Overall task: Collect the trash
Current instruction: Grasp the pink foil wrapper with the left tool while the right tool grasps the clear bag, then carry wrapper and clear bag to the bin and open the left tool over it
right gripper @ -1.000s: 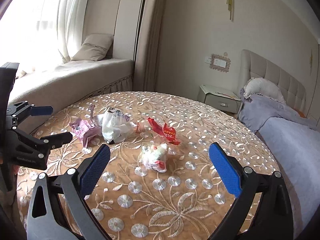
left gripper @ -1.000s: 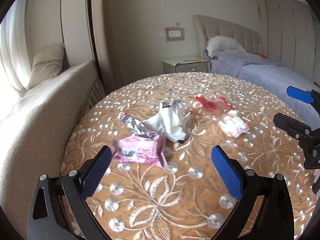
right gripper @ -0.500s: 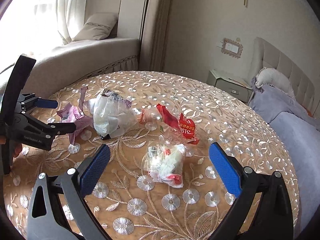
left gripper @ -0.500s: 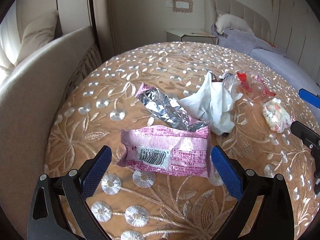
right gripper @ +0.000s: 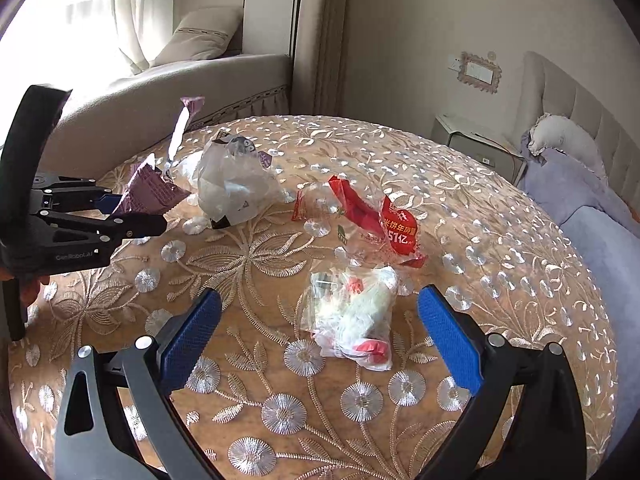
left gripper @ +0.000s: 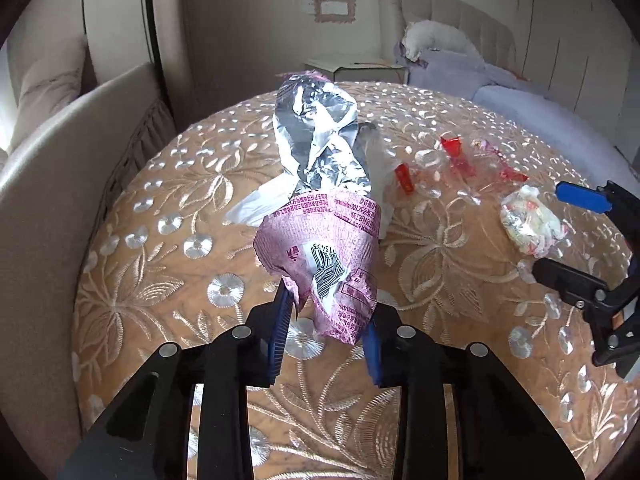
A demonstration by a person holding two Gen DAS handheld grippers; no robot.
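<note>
Pink wrapper [left gripper: 324, 248]: pinched at its near end in the left gripper [left gripper: 326, 336]; long axis runs up and away from the gripper, silver inner foil end topmost, barcode facing the left camera.
Left gripper: jaws narrow, clamped on the wrapper.
Right gripper [right gripper: 320, 336]: jaws wide, holding nothing, low over the bench [right gripper: 500, 248], straddling the clear packet [right gripper: 352, 316].
Clear packet: lies flat on the bench, white and red scraps bundled inside.
Red wrapper [right gripper: 376, 216]: on the bench just beyond the packet, crumpled, white print on red.
White bag [right gripper: 232, 188]: on the bench between the red wrapper and the left gripper; contents cannot be told.
Left view only: barcode and pink print on the wrapper.
Right view only: the wrapper seen side-on, its foil tail standing thin and upright; left gripper's outer side.
</note>
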